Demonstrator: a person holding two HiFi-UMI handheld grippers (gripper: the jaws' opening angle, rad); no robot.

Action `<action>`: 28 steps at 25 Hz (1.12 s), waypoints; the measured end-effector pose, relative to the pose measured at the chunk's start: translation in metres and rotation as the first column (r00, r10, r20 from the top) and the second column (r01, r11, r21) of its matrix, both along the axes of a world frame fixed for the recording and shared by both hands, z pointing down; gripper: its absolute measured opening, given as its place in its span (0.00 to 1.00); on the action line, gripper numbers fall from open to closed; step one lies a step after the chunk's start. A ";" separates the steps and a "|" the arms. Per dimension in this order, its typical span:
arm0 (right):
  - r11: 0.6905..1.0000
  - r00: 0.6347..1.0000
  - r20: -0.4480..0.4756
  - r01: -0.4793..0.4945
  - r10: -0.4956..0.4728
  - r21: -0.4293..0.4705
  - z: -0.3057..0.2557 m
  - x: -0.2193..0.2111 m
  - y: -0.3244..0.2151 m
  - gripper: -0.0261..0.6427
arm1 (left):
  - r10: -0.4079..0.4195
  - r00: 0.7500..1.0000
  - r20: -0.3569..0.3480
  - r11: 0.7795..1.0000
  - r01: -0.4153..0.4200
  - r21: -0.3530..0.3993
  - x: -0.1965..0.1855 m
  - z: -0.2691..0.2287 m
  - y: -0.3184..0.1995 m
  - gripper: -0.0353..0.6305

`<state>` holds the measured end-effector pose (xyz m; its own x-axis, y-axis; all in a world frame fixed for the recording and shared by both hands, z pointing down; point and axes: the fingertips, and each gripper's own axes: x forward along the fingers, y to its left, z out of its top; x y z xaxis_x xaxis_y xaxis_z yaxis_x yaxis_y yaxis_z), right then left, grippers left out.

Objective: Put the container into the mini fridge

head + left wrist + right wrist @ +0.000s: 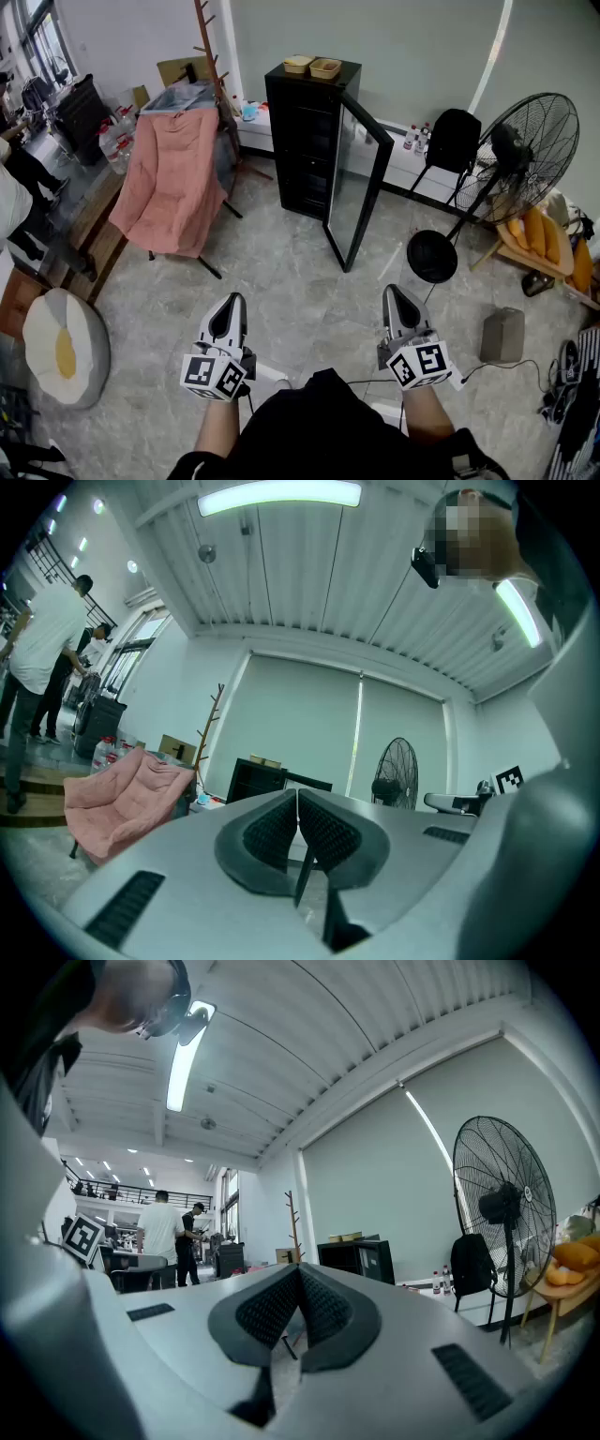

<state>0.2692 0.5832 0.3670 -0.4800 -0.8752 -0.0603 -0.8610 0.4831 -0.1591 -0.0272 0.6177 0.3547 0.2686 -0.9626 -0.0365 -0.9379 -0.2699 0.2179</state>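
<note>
Left gripper [232, 302] and right gripper [394, 294] both have their jaws pressed together, empty. The containers [325, 67] sit atop the open mini fridge [305, 141], well ahead of the jaws, neither gripper nearer.

Grey tiled floor [281, 281] carries black mini fridge [305, 141], pink chair [173, 178], standing fan [525, 159], egg-shaped cushion [61, 347].
</note>
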 end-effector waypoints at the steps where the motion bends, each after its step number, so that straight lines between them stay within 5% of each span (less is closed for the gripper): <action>1: 1.000 1.000 0.005 0.001 -0.001 -0.016 0.003 0.003 0.005 0.08 | 0.005 1.000 -0.004 1.000 -0.005 -0.008 0.003 0.002 0.005 0.09; 17: 0.998 0.999 0.029 0.020 -0.018 -0.063 0.010 0.058 0.030 0.08 | -0.032 0.999 -0.019 0.999 0.031 -0.037 0.058 0.008 0.035 0.09; 21: 0.994 0.993 0.082 0.089 -0.083 -0.071 0.014 0.071 0.036 0.09 | -0.064 0.998 -0.018 0.998 0.063 -0.030 0.080 0.012 0.048 0.09; 22: 0.993 0.991 0.095 0.104 -0.097 -0.064 0.014 0.071 0.037 0.13 | -0.079 0.997 -0.007 0.996 0.079 -0.028 0.084 0.012 0.050 0.15; 24: 0.992 0.988 0.104 0.121 -0.116 -0.045 0.012 0.072 0.041 0.42 | -0.105 0.994 0.013 0.994 0.105 -0.037 0.090 0.013 0.054 0.47; 28: 0.992 0.987 0.103 0.128 -0.125 -0.018 0.011 0.072 0.048 0.47 | -0.112 0.993 0.032 0.992 0.114 -0.049 0.099 0.013 0.068 0.49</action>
<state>0.3416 0.6314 0.3780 -0.5796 -0.8095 -0.0934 -0.7719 0.5821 -0.2555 0.0716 0.6859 0.3677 0.1580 -0.9873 0.0189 -0.9679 -0.1511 0.2010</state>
